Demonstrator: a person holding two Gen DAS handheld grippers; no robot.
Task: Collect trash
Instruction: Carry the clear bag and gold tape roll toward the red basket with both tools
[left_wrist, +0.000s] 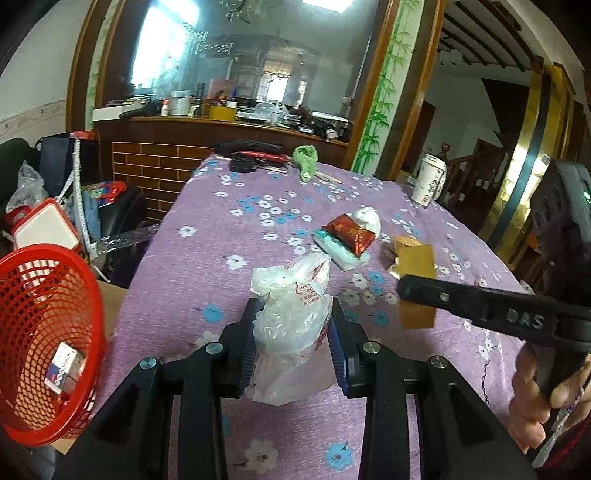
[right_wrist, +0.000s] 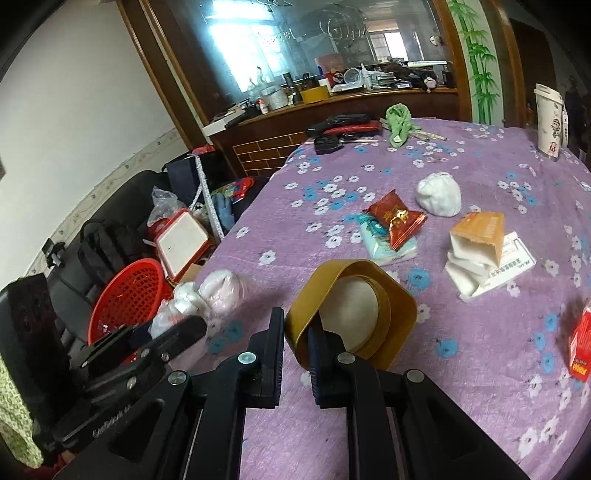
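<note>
Both loads are already gripped: the left claw is closed on a crumpled plastic bag, and the right claw is nearly closed, pinching the wall of a gold tape roll. The step now looks like carrying both to the one red basket, left of the left claw beside the worktop; keep both grips firm and clear its rim before letting go. Ahead of the claws I count one red wrapper, one white wad, one paper cup.

Worktop left strip is clear toward the red basket; centre is blocked by the red packet, white wad and torn box.
</note>
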